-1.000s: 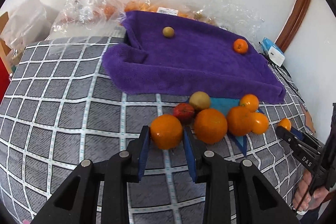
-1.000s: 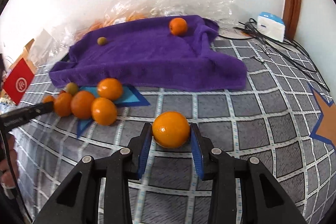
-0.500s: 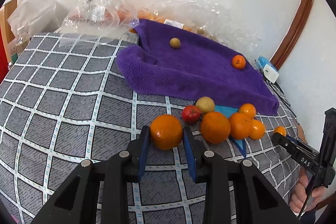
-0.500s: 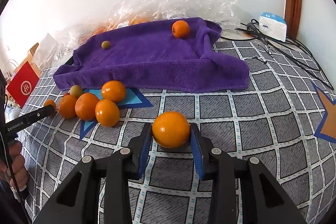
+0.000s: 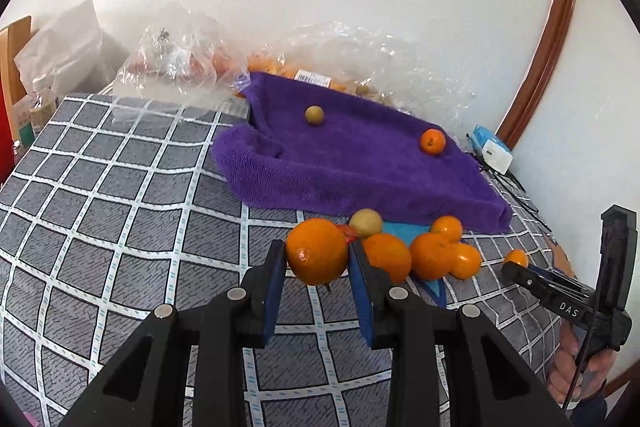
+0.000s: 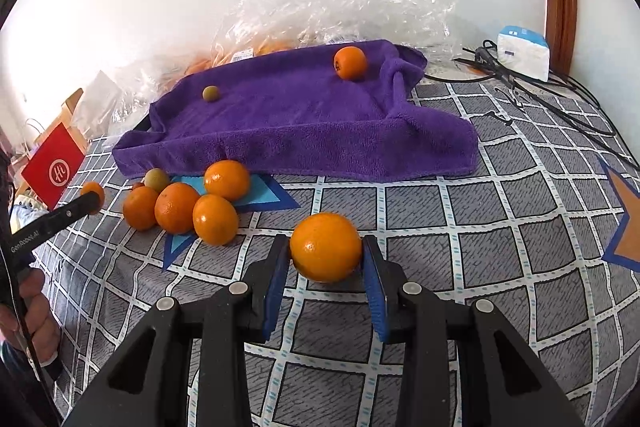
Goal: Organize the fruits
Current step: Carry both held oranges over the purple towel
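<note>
swung leftward since a second ago, left gripper [image 5: 317,259] angled downward over the checked cloth [image 5: 120,211], pinching an orange [image 5: 317,251] beside the fruit pile [image 5: 424,251]. right gripper [image 6: 326,259] unmoved, tilted down, clamping another orange [image 6: 325,247] before the purple towel [image 6: 296,123].

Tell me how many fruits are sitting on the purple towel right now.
2. A small greenish fruit lies toward the towel's back left, an orange near its back right; folds could hide more.
</note>
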`<state>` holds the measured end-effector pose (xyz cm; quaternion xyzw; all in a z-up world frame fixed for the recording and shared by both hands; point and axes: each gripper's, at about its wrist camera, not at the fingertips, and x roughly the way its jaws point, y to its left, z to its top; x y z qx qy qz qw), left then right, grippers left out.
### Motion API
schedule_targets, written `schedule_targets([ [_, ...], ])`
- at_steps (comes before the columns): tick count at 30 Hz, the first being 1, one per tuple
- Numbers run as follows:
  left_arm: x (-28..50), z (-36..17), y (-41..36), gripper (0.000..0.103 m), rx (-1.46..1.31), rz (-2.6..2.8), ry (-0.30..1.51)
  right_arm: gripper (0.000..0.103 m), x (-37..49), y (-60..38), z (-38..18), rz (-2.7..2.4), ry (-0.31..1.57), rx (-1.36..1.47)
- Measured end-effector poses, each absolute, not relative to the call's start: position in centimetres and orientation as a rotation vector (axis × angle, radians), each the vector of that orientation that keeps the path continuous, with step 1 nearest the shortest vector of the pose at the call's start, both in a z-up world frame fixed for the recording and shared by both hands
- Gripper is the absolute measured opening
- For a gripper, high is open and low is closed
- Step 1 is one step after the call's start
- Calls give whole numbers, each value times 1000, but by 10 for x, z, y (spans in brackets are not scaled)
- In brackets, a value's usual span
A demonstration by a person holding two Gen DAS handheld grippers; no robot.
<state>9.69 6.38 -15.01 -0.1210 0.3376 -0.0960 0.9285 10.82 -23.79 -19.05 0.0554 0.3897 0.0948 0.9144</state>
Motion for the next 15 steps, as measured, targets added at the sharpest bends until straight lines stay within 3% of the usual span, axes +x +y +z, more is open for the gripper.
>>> schedule_targets([
  [15,91,-135,75,30,-278,-143,617,36,105,-232,-168,209,780,70],
])
